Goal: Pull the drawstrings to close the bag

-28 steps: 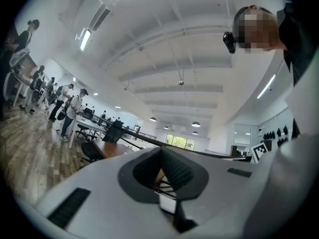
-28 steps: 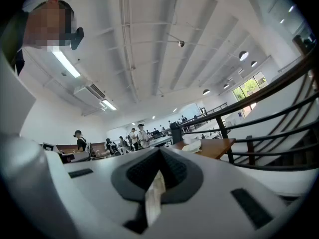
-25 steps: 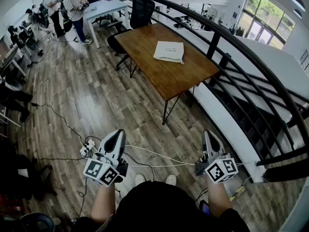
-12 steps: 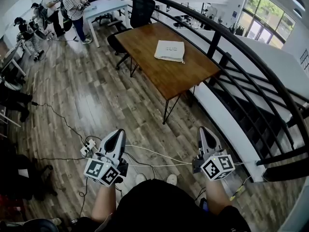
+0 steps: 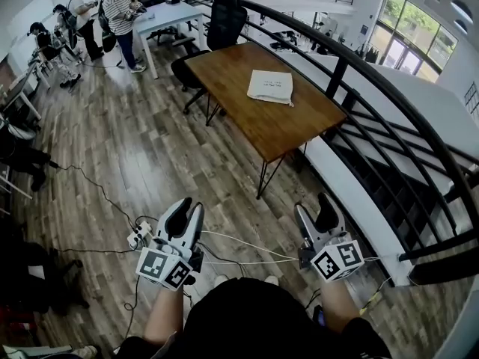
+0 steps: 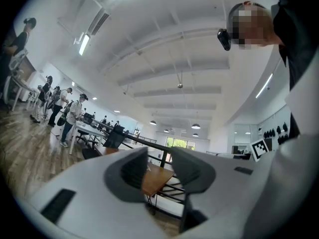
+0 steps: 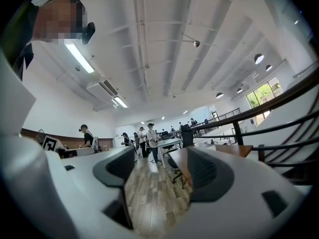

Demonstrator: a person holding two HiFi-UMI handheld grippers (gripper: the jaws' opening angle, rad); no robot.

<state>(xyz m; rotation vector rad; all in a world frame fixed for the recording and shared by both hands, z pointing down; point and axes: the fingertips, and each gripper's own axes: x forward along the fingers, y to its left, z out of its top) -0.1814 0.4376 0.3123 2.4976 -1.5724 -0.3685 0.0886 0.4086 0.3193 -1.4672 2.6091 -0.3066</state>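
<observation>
Bag [image 5: 270, 87] lies on table [image 5: 303, 126]; left tongs [image 5: 184, 214] narrowly, right tongs [image 5: 313, 211] widely, just opened, empty.

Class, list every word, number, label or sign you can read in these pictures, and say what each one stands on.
The bag on the table: faint print, too small to read.
The left gripper and right gripper: square black-and-white patterns on their cubes, no letters or numbers.
No other text can be read.
</observation>
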